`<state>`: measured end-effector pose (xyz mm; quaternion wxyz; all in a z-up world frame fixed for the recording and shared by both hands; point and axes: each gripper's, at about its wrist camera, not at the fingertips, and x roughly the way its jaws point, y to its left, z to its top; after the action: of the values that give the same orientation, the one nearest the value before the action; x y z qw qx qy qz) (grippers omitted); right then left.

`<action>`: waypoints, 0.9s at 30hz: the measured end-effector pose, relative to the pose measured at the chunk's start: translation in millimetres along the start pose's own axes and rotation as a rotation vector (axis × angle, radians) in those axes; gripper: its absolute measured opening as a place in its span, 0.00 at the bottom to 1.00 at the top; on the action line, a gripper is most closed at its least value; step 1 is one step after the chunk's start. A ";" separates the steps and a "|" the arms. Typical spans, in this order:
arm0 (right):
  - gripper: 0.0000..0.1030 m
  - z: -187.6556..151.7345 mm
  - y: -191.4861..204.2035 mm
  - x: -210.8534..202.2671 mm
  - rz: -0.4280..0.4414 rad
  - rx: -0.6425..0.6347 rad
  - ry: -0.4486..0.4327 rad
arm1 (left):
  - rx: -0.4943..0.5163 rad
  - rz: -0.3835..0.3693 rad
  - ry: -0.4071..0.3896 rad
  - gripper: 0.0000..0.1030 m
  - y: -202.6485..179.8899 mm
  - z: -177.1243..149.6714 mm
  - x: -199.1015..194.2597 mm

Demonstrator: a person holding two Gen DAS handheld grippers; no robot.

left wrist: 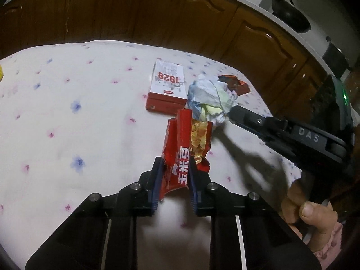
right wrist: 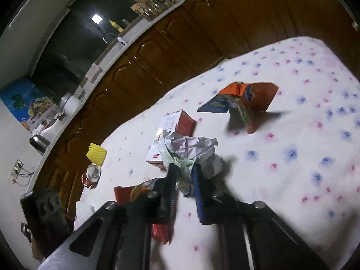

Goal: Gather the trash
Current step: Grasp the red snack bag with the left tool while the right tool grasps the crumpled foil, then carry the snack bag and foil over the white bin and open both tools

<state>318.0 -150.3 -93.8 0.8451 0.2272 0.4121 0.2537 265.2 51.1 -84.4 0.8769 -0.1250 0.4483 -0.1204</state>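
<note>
Black linkage bars and 2 blue ribbed pads of the left gripper fill the lower part of the left wrist view. Its jaws are clenched on a red snack wrapper, a crinkled foil packet with white printed characters and a torn top edge that exposes a gold inner lining. The wrapper stands upright, lifted above the table.

The right gripper has the same black frame and blue pads. Its jaws are closed on a crumpled paper ball, a wad of white, pale green and light blue sheets with sharp creases. In the left wrist view the ball sits just above and beside the wrapper's torn top.

A white cloth with small pink and blue flower prints covers the table. A flat rectangular box, white on top with red sides and the number 1928, lies just behind the 2 held items. An orange and blue wrapper, folded into angular flaps, lies well apart on the cloth. Near the table's far edge stand a yellow ribbed cup and a crushed metal can. Glossy brown wooden cabinets with arched panels line the background.
</note>
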 end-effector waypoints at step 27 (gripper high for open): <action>0.03 -63.4 -54.4 -200.9 -0.155 0.033 -0.253 | 0.197 -0.138 -0.001 0.18 -133.4 -33.3 -16.0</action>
<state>172.9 -304.7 -44.6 0.9036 0.2385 0.3227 0.1502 215.6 -72.8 -47.5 0.8748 -0.0687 0.4241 -0.2240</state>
